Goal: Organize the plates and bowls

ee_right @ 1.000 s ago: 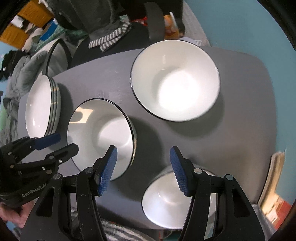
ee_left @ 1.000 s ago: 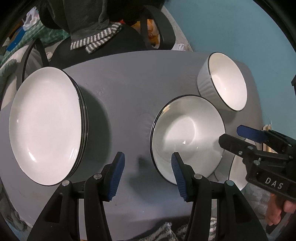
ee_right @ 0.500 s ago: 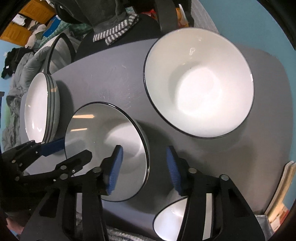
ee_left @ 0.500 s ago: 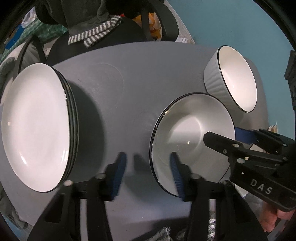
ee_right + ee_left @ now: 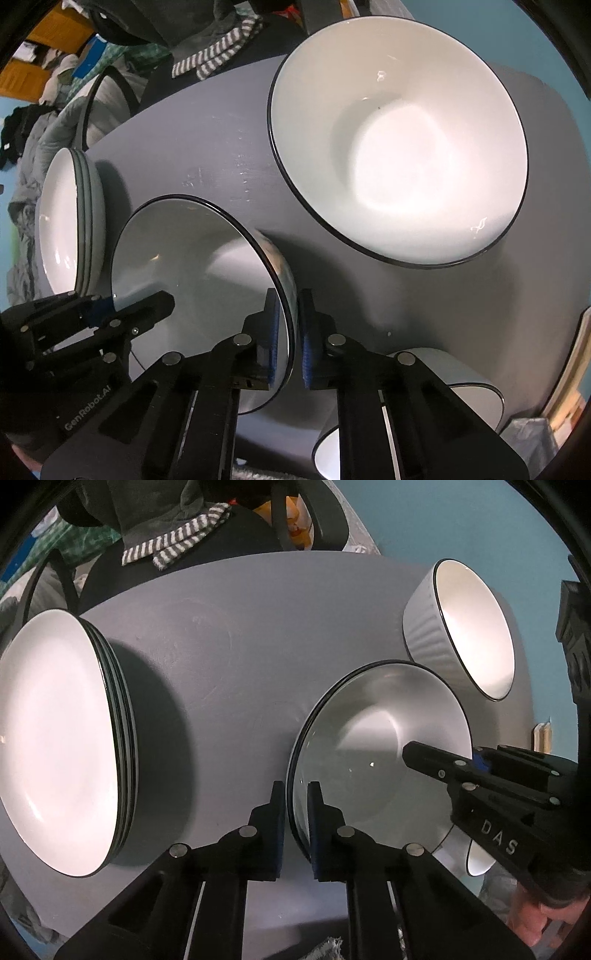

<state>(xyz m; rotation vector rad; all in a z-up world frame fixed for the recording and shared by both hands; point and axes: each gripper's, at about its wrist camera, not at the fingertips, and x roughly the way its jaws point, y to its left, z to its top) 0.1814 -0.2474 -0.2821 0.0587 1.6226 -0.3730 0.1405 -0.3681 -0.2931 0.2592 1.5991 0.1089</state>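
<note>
A shallow white bowl with a black rim (image 5: 376, 746) sits mid-table. My left gripper (image 5: 296, 812) has its jaws closing tight on the bowl's left rim, with the rim pinched between the blue pads. In the right wrist view the same bowl (image 5: 192, 266) has its right rim pinched by my right gripper (image 5: 291, 325), whose jaws are also closing on it. Each gripper shows in the other's view: the right gripper (image 5: 476, 764) and the left gripper (image 5: 99, 306). A stack of white plates (image 5: 55, 738) (image 5: 62, 229) stands to the left.
On the grey table (image 5: 221, 646), a ribbed white bowl (image 5: 472, 627) (image 5: 399, 147) stands behind and to the right. A smaller bowl (image 5: 443, 376) (image 5: 476, 860) sits at the near right edge. A dark chair with a striped cloth (image 5: 177, 542) is behind the table.
Both grippers have come down over the middle bowl's opposite rims and gone from wide open to shut on them. The bowls and plates stay where they were.
</note>
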